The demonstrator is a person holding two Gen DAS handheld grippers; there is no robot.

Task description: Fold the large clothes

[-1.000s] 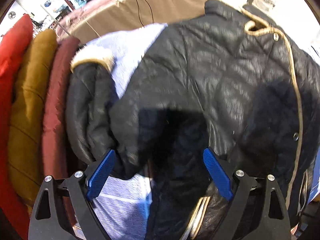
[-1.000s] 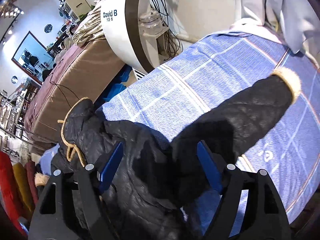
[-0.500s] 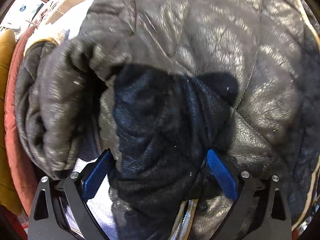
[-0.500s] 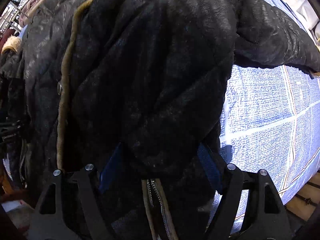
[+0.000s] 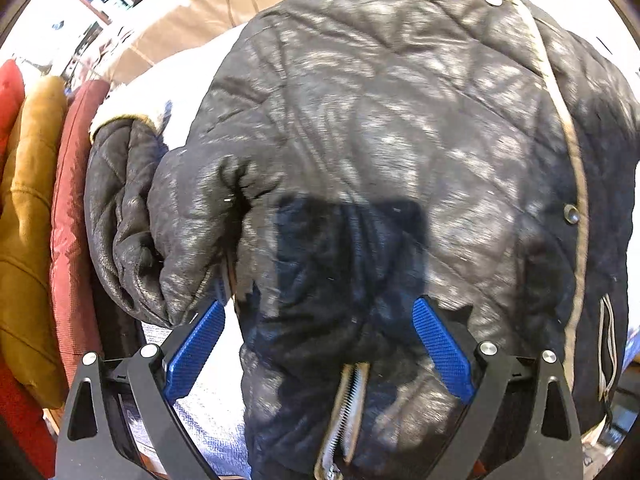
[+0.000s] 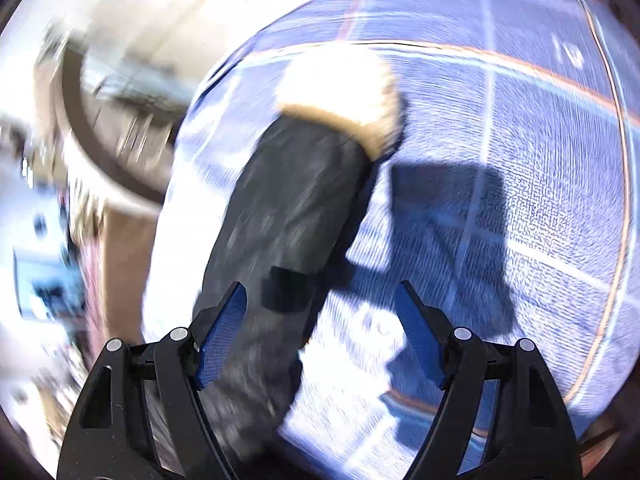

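A black quilted jacket (image 5: pixel 380 140) with tan piping and snap buttons fills the left wrist view, lying on a blue checked cloth (image 5: pixel 208 424). My left gripper (image 5: pixel 318 344) is open, its blue pads either side of the jacket's zipper hem (image 5: pixel 344 412). A sleeve with a cream fur cuff (image 5: pixel 120 114) lies folded at the left. In the blurred right wrist view, the other black sleeve (image 6: pixel 288 208) with a fur cuff (image 6: pixel 340 92) stretches over the cloth (image 6: pixel 540 184). My right gripper (image 6: pixel 322 332) is open, the sleeve passing by its left pad.
Red (image 5: pixel 10 96), mustard (image 5: pixel 28 220) and maroon (image 5: pixel 74 208) garments hang at the left of the left wrist view. A tan covered surface (image 5: pixel 208 12) lies behind the jacket. A round white device (image 6: pixel 92 128) stands blurred at the cloth's left edge.
The left gripper has pulled back, so more of the jacket and hanging garments show. The right gripper has swung away from the jacket body and now faces the outstretched sleeve, moving fast.
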